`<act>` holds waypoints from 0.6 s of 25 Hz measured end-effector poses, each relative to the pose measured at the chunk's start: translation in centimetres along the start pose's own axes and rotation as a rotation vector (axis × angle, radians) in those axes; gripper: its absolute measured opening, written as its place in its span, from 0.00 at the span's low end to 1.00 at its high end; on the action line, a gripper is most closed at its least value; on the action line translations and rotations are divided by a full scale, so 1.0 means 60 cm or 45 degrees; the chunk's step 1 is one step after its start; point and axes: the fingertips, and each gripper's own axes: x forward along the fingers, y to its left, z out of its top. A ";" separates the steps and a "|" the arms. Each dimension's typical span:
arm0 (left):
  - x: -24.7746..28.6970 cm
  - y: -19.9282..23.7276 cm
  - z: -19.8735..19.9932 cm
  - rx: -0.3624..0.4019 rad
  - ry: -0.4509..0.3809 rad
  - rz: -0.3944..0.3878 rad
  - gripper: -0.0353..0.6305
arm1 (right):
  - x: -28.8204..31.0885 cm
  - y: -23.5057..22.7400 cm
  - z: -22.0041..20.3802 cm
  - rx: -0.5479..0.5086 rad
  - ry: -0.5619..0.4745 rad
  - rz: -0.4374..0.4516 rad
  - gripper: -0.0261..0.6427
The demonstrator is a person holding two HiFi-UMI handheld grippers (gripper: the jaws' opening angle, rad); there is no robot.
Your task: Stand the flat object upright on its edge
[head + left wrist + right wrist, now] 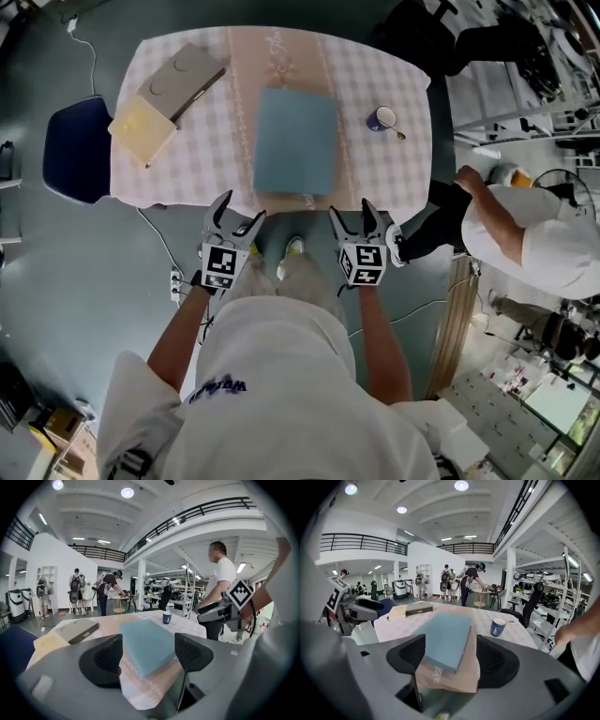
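A large open lab hall: mezzanine railing [361, 538], equipment shelves [543, 587], people [449, 581] round a worktable [482, 594]

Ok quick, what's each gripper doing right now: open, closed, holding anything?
Left gripper: open, holding nothing, short of the blue book.
Right gripper: open, holding nothing, also short of the book.

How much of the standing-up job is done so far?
Nothing is done yet: the flat blue book lies flat on the table. In hand: the left gripper and the right gripper hover at the table's near edge, both open and empty, aimed at the book. Left to do: grip it, tip it up onto its edge and let go so it stands.
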 end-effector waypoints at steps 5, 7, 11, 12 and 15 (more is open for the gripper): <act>0.046 0.014 -0.088 0.009 0.161 -0.003 0.58 | 0.056 -0.020 -0.080 0.021 0.157 0.005 0.55; 0.058 0.015 -0.112 -0.007 0.203 -0.006 0.58 | 0.072 -0.024 -0.109 0.033 0.216 0.016 0.55; 0.094 0.022 -0.151 -0.030 0.264 0.003 0.58 | 0.107 -0.025 -0.154 0.059 0.299 0.048 0.54; 0.102 0.022 -0.162 -0.049 0.286 0.001 0.58 | 0.115 -0.023 -0.163 0.059 0.317 0.061 0.54; 0.123 0.020 -0.195 -0.096 0.361 -0.008 0.58 | 0.136 -0.014 -0.189 0.041 0.371 0.099 0.53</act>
